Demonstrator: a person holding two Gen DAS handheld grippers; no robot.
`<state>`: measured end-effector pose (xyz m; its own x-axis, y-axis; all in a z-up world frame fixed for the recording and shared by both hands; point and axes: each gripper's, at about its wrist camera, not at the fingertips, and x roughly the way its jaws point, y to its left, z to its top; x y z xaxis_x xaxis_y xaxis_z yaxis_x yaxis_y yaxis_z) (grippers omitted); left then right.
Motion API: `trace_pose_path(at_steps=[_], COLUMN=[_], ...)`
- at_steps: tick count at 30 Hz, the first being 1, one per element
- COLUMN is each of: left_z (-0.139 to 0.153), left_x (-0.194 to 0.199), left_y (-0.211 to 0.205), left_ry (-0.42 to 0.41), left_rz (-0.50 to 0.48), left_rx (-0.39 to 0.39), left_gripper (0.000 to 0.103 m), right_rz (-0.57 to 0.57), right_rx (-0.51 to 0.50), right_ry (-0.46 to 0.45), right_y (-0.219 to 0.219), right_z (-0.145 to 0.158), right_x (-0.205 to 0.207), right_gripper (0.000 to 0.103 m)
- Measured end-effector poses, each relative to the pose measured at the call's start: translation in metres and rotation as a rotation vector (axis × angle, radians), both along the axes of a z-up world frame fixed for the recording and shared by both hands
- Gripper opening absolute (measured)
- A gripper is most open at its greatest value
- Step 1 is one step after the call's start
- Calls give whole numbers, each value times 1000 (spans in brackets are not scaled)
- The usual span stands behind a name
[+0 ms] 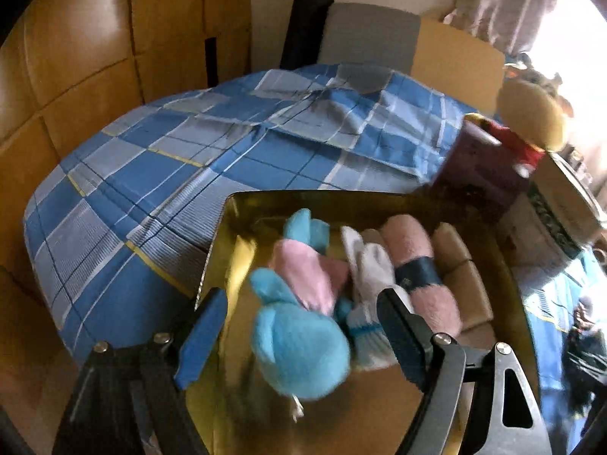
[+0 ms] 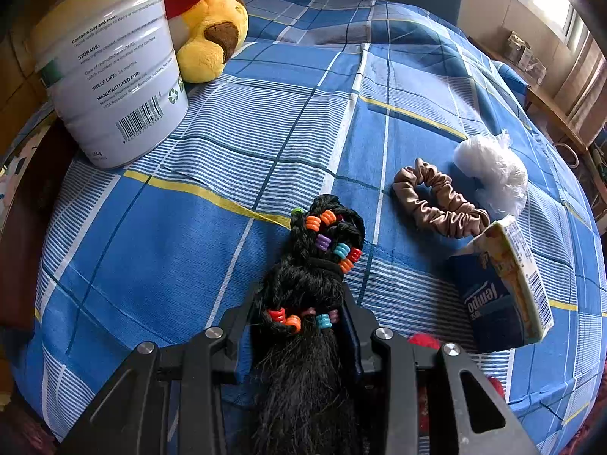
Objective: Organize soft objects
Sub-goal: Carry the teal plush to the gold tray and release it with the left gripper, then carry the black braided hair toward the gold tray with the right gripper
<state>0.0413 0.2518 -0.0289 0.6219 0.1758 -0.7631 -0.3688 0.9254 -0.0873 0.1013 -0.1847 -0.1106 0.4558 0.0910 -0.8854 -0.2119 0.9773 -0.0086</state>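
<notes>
1. One gold box [image 1: 242, 223] sits at the near edge of the bed, on the blue checked cloth [image 1: 159, 174]. It holds four soft things side by side: one blue and pink plush toy [image 1: 299, 303], one white glove [image 1: 370, 280], one pink rolled towel [image 1: 421, 261] with a dark band, and one tan roll [image 1: 455, 250].
2. The left gripper [image 1: 303, 333] hangs over the box with its fingers spread wide and released; the plush toy lies between them, blurred, with neither blue pad pressing on it.
3. The right gripper [image 2: 299, 326] is clenched on one black hairpiece [image 2: 315, 276], a thick braided tail strung with orange, purple, teal and red beads, its looped end resting on the cloth.
4. On the cloth in the right wrist view I count one brown scrunchie [image 2: 436, 201], one crumpled clear plastic wad [image 2: 493, 167] just beside it, and one tissue pack [image 2: 504, 288] tilted near the right edge.
5. At the far left corner stand one white tin [image 2: 110, 72] and one yellow plush bear [image 2: 208, 22] touching behind it.
6. The middle of the cloth between tin and scrunchie lies open; something red [image 2: 421, 341] peeks from under the right gripper, too hidden to name.
</notes>
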Motion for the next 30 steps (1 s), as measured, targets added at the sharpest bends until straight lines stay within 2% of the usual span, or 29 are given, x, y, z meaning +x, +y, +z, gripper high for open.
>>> trace_pose_path(at_steps=[15,30], left_z=[18,16], left_x=[-33,-40], left_y=[-43,-56], left_ry=[-47,-28], left_rz=[-112,-139], left_rx=[68,99], left_gripper=[82,83], right_rz=[-27,-21], right_rx=[45,30], right_ry=[38,78], right_y=[-7,-9], right_z=[2,5], right_x=[5,1], right_gripper=[39,38])
